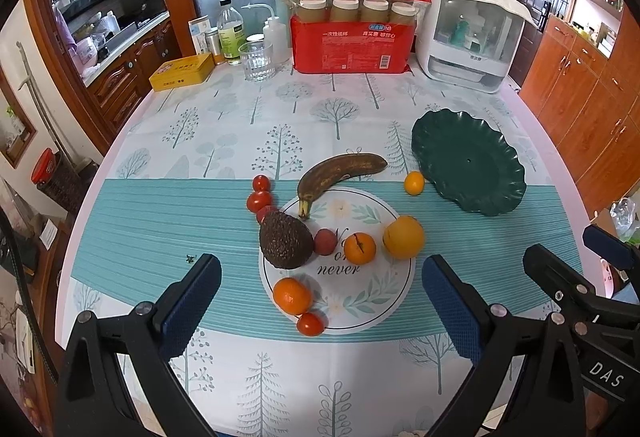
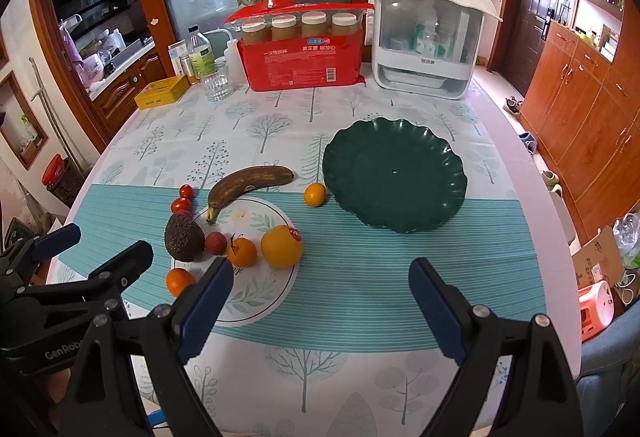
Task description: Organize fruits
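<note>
Fruit lies loose on the tablecloth: a brown banana (image 1: 340,173) (image 2: 248,183), a dark avocado (image 1: 285,241) (image 2: 183,239), a large orange (image 1: 404,237) (image 2: 281,246), a tangerine (image 1: 359,248) (image 2: 241,252), another tangerine (image 1: 292,295) (image 2: 179,281), a red lychee (image 1: 325,241) (image 2: 215,241), several cherry tomatoes (image 1: 259,197) (image 2: 182,199) and a kumquat (image 1: 413,182) (image 2: 314,194). An empty dark green scalloped plate (image 1: 468,161) (image 2: 394,177) sits to their right. My left gripper (image 1: 320,301) is open and empty, hovering before the fruit. My right gripper (image 2: 320,301) is open and empty, before the plate.
At the table's far edge stand a red cup package (image 1: 352,29), a white cabinet appliance (image 1: 468,33), a glass (image 1: 257,61), bottles (image 1: 230,33) and a yellow tin (image 1: 182,71). Wooden cupboards (image 2: 580,109) line the right wall. The table's rim curves near both sides.
</note>
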The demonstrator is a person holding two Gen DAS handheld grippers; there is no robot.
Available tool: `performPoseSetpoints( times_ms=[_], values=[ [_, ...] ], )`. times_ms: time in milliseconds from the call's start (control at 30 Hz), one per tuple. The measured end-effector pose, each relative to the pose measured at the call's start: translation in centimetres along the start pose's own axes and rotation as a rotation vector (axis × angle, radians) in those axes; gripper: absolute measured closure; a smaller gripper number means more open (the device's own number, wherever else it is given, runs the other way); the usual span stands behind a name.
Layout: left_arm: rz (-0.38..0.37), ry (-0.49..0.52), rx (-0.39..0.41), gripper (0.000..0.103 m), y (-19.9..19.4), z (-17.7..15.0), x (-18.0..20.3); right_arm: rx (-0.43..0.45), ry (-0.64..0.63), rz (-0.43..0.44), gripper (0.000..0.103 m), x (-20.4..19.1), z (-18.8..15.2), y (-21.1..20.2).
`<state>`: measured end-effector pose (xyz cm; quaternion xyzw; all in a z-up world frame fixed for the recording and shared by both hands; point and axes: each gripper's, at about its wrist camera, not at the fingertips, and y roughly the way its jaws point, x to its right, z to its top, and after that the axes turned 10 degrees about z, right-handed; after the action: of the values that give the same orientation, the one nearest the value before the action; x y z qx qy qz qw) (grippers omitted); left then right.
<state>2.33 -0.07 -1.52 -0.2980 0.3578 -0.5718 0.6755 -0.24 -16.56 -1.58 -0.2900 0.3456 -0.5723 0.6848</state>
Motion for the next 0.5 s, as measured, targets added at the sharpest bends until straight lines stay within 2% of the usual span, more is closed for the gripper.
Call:
performPoseSetpoints(
  times_ms=[500],
  values=[
    [0.031,-0.028,-0.031,0.003,-1.0,-1.3,0.2,-0.019,-0.016,0.05,0.013,0.4,-0.4,-0.2]
  ],
)
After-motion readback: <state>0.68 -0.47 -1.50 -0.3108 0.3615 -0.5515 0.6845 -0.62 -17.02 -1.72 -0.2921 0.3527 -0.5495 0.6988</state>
